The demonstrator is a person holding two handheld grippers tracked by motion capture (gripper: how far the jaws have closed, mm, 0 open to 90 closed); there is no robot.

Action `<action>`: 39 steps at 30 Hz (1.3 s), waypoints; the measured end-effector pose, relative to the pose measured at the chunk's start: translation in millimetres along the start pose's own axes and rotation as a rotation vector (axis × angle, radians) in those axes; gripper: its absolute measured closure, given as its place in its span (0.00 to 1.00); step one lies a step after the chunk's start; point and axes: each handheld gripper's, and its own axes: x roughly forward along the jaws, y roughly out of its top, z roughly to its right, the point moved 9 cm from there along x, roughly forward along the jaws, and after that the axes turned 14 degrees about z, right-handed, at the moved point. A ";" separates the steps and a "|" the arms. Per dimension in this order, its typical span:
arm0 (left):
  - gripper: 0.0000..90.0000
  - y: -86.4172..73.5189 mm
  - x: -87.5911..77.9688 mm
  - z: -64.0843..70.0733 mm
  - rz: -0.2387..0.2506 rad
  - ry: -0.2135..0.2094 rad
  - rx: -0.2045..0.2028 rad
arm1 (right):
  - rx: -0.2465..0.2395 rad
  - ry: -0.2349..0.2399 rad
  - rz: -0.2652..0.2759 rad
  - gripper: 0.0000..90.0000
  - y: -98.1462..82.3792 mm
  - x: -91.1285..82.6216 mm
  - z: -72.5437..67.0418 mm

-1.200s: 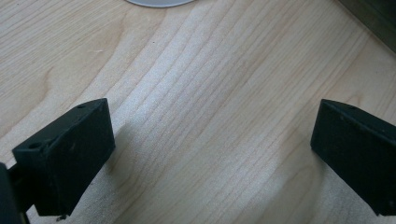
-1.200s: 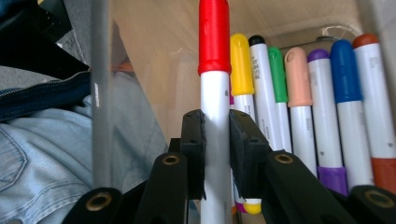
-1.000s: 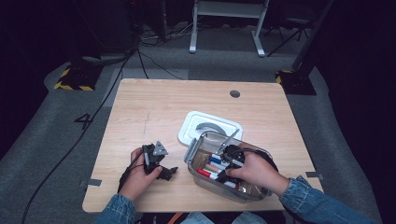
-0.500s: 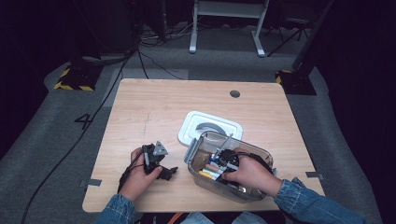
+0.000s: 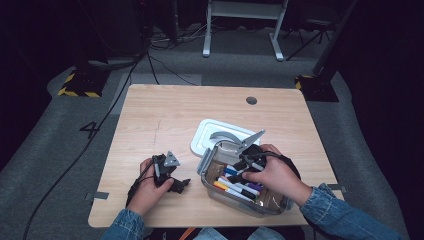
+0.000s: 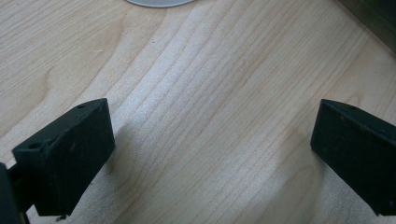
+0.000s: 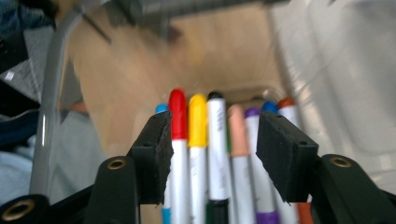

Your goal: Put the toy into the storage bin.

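A clear plastic bin stands at the table's front right and holds several markers lying side by side. My right gripper reaches into the bin, just above them. Its jaws have just been opening, and the right gripper now stands open. The red-capped marker, the yellow-capped one and a black-capped one lie between the pads, untouched by them. My left gripper rests on the table left of the bin. The left gripper is open wide over bare wood.
The bin's white lid lies flat on the table just behind the bin, and its edge shows ahead of the left jaws. A round cable hole sits near the far edge. Dark floor and cables surround the table.
My right hand has shifted a little inside the bin and lifted slightly off the markers. The left hand has kept still.
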 end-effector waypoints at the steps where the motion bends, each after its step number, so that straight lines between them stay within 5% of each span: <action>1: 0.00 0.0 0.0 0.0 0.000 0.000 0.000 | 0.000 0.000 0.000 0.52 0.0 0.0 0.0; 10: 0.00 -0.1 -0.1 -0.2 -0.001 0.001 0.001 | -0.059 -0.069 0.125 0.52 33.9 -24.7 27.0; 22: 0.00 -8.6 -12.5 -5.2 0.001 0.029 -0.020 | -0.047 -0.133 0.203 0.52 59.0 -27.9 78.4; 30: 0.00 -8.5 -12.4 -5.2 0.001 0.028 -0.020 | -0.053 -0.166 0.195 0.52 61.6 -16.9 118.1; 39: 0.00 -8.4 -12.2 -5.2 0.003 0.029 -0.022 | -0.048 -0.168 0.143 0.51 52.1 4.1 146.6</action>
